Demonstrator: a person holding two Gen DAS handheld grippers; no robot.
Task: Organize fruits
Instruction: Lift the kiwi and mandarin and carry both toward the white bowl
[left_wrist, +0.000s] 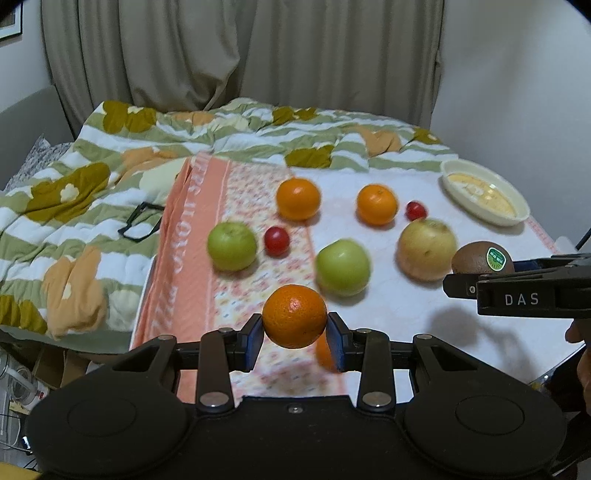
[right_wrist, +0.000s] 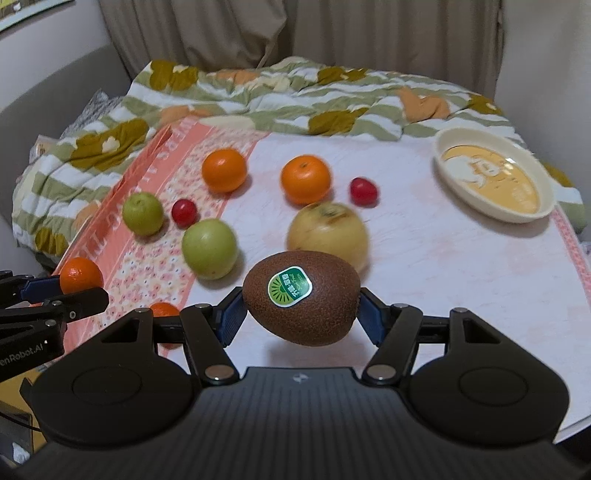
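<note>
My left gripper (left_wrist: 294, 332) is shut on an orange (left_wrist: 294, 316) and holds it above the table's near edge. My right gripper (right_wrist: 301, 314) is shut on a brown kiwi (right_wrist: 301, 297) with a green sticker; it also shows in the left wrist view (left_wrist: 480, 258). On the table lie two more oranges (left_wrist: 298, 199) (left_wrist: 376, 205), two green apples (left_wrist: 232, 246) (left_wrist: 342, 266), a yellow apple (left_wrist: 426, 249) and two small red fruits (left_wrist: 276, 241) (left_wrist: 416, 210). Another orange (right_wrist: 164, 310) lies partly hidden under the left gripper.
A cream dish (right_wrist: 493, 175) with a yellow inside stands at the table's far right. A pink patterned cloth (left_wrist: 192, 251) covers the table's left part. A striped quilt (left_wrist: 92, 192) and black glasses (left_wrist: 142, 221) lie to the left and behind.
</note>
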